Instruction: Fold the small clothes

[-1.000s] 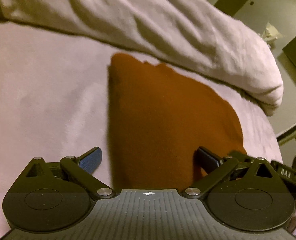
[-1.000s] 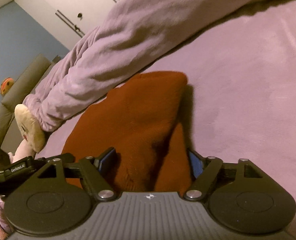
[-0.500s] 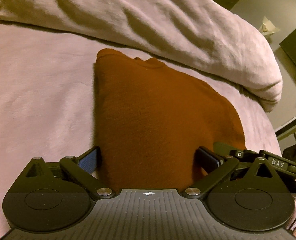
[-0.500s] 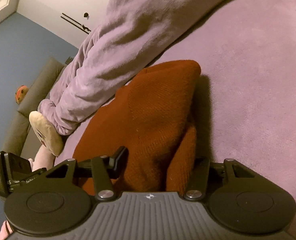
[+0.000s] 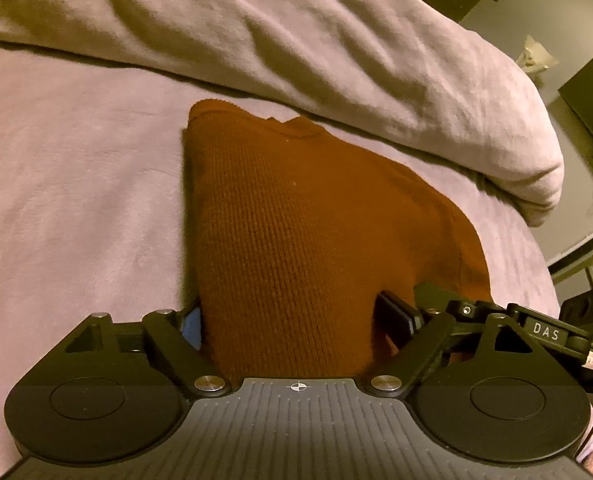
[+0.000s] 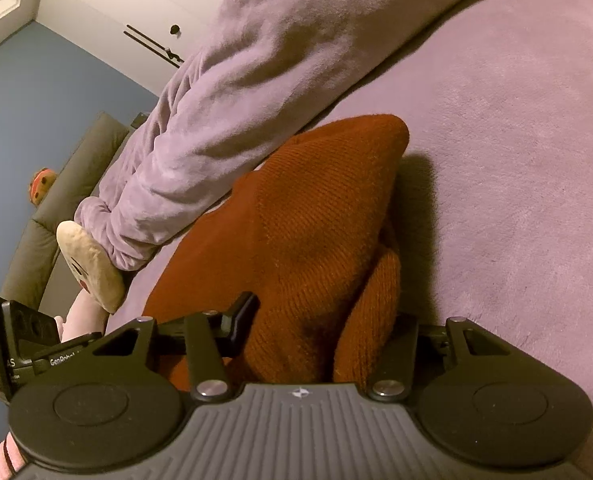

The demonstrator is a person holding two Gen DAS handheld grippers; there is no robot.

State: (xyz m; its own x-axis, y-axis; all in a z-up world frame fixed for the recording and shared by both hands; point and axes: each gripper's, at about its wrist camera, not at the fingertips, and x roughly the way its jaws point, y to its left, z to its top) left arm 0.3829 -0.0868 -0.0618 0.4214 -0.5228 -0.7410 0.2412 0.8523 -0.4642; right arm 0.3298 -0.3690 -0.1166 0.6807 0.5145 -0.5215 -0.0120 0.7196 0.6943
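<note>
Now gripping near hem of rust sweater [image 5: 308,248] on lilac bed [image 5: 76,184]. Left gripper [image 5: 292,320] closing over cloth; right gripper [image 6: 320,320] narrowed, clamped on bunched fabric. Next, I judge: lift, fold toward 12 o'clock.

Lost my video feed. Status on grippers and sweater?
Left gripper closing around rust sweater hem. Right gripper clamped on bunched sweater edge. Rolled blanket lies behind, clear.

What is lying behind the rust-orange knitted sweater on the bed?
Behind the rust-orange knitted sweater a rolled pale lilac fleece blanket lies along the lilac bed cover. The sweater hides whatever is under it.
</note>
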